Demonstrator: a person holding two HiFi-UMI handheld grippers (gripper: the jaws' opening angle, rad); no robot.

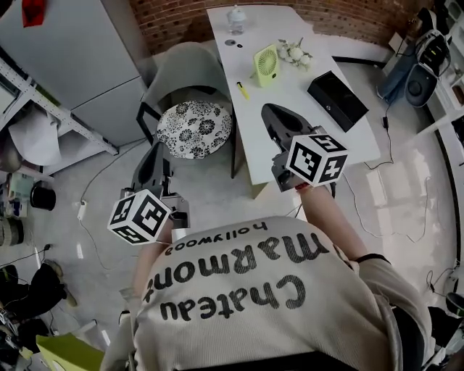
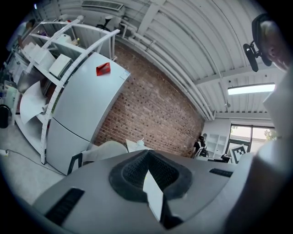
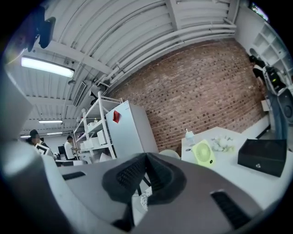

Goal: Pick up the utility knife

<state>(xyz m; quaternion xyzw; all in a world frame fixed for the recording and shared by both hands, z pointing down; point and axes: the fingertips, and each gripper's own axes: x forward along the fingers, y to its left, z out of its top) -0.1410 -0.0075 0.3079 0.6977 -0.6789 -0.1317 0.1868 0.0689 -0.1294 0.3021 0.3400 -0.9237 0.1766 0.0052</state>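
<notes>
Currently your left tongs point(image 1: 159, 148) and right tongs point(image 1: 272, 112) are both closed on nothing. The yellow utility knife point(image 1: 243, 90) lies on the white desk point(image 1: 264, 29), upper centre.

Green fan point(image 1: 266, 65), black box point(image 1: 337, 99) (on white table point(image 1: 290, 87))

The counter point(image 1: 297, 83) looks smooth matt white, the floor point(image 1: 406, 210) glossy, the far wall point(image 1: 326, 14) rough brick, the chair cushion point(image 1: 194, 129) printed cloth. The right gripper point(image 3: 146, 156) has ribbed matt black fingers point(image 3: 127, 176).
</notes>
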